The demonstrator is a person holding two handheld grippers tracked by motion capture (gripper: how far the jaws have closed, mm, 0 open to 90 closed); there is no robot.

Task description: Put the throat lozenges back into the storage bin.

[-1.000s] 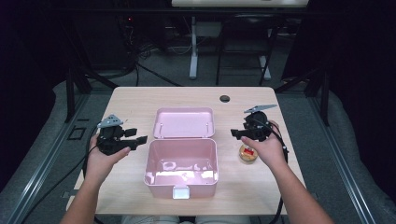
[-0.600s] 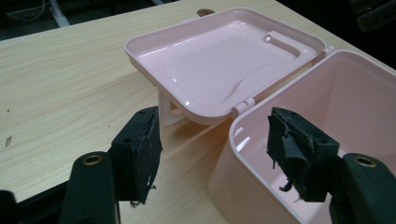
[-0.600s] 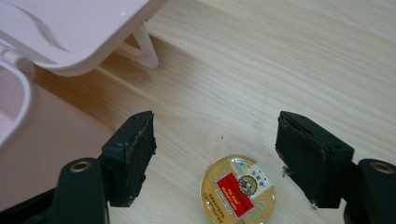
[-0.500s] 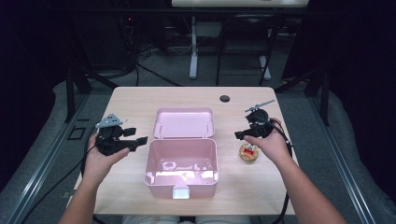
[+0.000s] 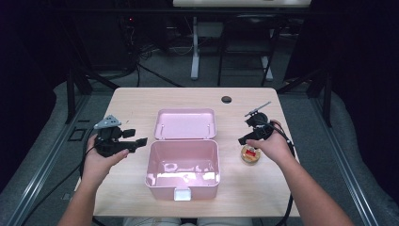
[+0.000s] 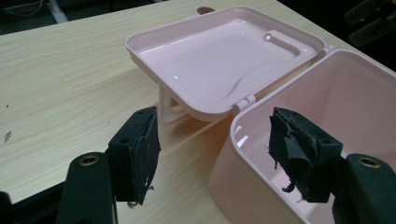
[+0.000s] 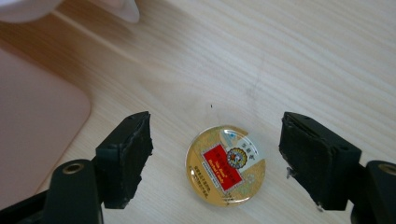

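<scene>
A pink box (image 5: pixel 151 162) stands open in the middle of the table, its lid (image 5: pixel 185 123) laid back behind it. My left gripper (image 5: pixel 136 137) hovers left of the box, level and pointing at it. Its jaws have just been opening and stand open with nothing between them; beyond the left gripper (image 6: pixel 215 140) are the box's near wall (image 6: pixel 243 186) and the lid (image 6: pixel 219 60). My right gripper (image 5: pixel 249 136) points down over a small round gold tin with a red label (image 5: pixel 249 154). Its jaws have just been opening too. The right gripper (image 7: pixel 215 149) straddles the tin (image 7: pixel 225 165) without touching it.
The wooden table (image 5: pixel 141 99) has a small dark round hole (image 5: pixel 226 99) near its far edge. The tin lies just right of the box, close to the table's right edge. Cables trail from both grippers off the front. Stand legs and wires lie on the floor beyond.
The right gripper has tipped a little over the tin, its grey plate now tilted. The left hand has stayed in place.
</scene>
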